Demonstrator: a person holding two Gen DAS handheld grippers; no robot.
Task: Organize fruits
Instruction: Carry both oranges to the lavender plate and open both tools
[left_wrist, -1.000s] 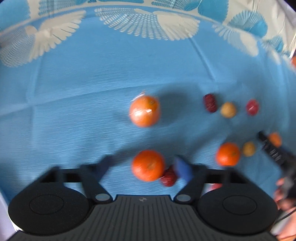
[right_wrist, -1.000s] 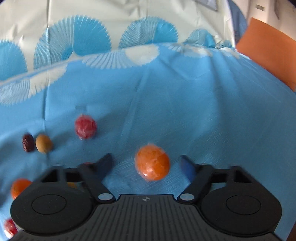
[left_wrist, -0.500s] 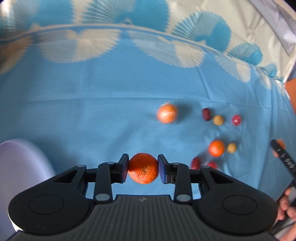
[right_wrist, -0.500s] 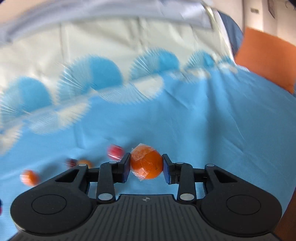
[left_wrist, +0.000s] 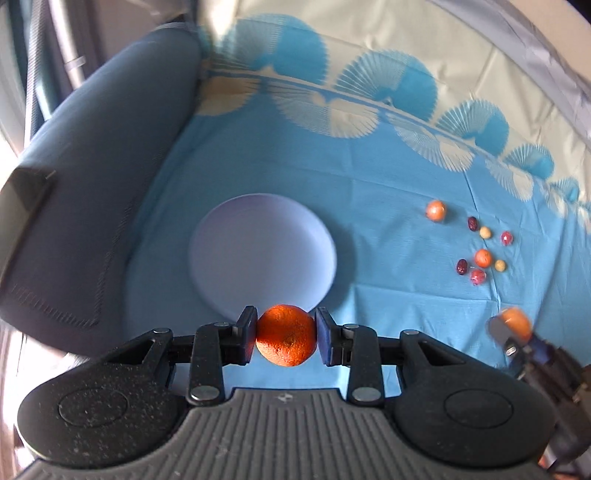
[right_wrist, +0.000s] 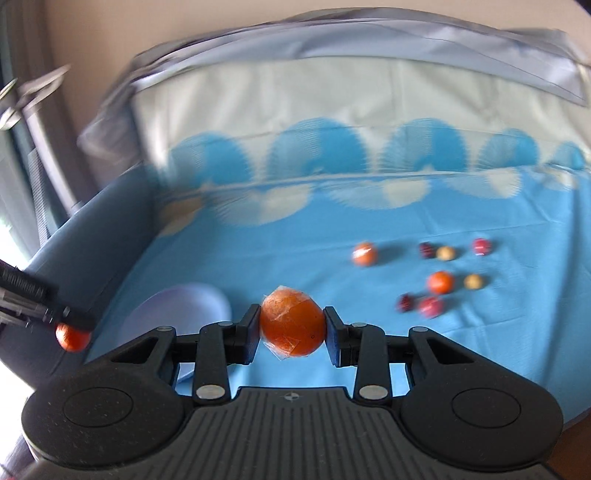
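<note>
My left gripper (left_wrist: 286, 338) is shut on a bare orange (left_wrist: 286, 339), held just in front of the near rim of a pale lilac plate (left_wrist: 262, 254). My right gripper (right_wrist: 291, 330) is shut on a plastic-wrapped orange (right_wrist: 293, 325), held above the blue cloth, right of the plate (right_wrist: 177, 306). Several small fruits lie in a cluster at the right: oranges (left_wrist: 483, 257), dark red ones (left_wrist: 461, 266) and yellowish ones (left_wrist: 485, 232); the cluster also shows in the right wrist view (right_wrist: 439, 282). The left gripper's orange (right_wrist: 72, 336) shows at the left of the right wrist view.
A dark blue cushioned armrest (left_wrist: 92, 177) borders the cloth on the left. The blue cloth with a white fan pattern (left_wrist: 332, 110) rises at the back. The other gripper (left_wrist: 517, 332) shows at the right edge of the left wrist view.
Both grippers closed on their oranges, lifted them and swung left. The plate has come fully into the left wrist view, and the fruit cluster has receded to the right.
</note>
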